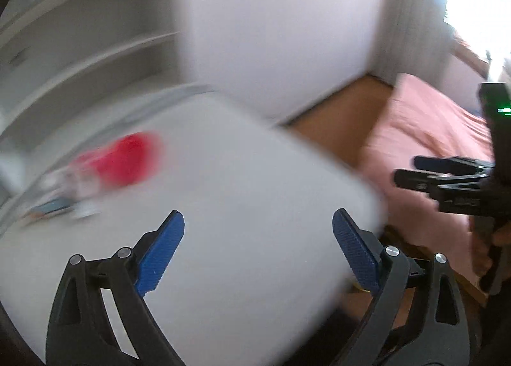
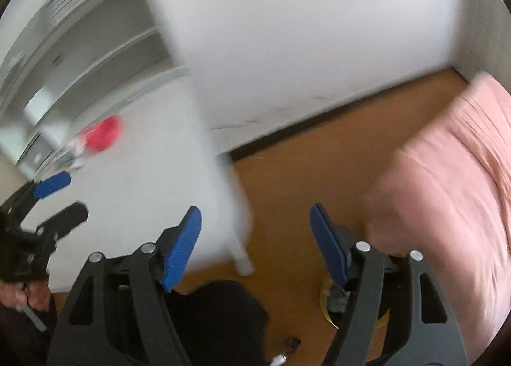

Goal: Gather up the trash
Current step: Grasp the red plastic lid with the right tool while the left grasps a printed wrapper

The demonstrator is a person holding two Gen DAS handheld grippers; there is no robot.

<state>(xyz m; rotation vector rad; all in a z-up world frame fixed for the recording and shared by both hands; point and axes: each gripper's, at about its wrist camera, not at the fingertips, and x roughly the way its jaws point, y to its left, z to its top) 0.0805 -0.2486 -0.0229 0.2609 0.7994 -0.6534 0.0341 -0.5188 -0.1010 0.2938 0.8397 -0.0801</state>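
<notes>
Both views are motion-blurred. A red object [image 1: 127,158] lies on the white table [image 1: 239,206] toward its far left, with small blurred scraps [image 1: 54,203] beside it; it also shows in the right wrist view [image 2: 103,134]. My left gripper [image 1: 258,231] is open and empty above the table's near part. My right gripper [image 2: 255,225] is open and empty, above the wooden floor beside the table's corner. The right gripper also shows at the right of the left wrist view [image 1: 405,171], and the left gripper at the left of the right wrist view [image 2: 68,196].
White shelves [image 1: 80,56] stand behind the table. A white wall [image 2: 319,30] runs behind. A bed with pink bedding [image 2: 447,174] stands to the right across a strip of wooden floor [image 2: 303,174]. A table leg [image 2: 239,254] and a round yellow-rimmed container [image 2: 333,302] are on the floor.
</notes>
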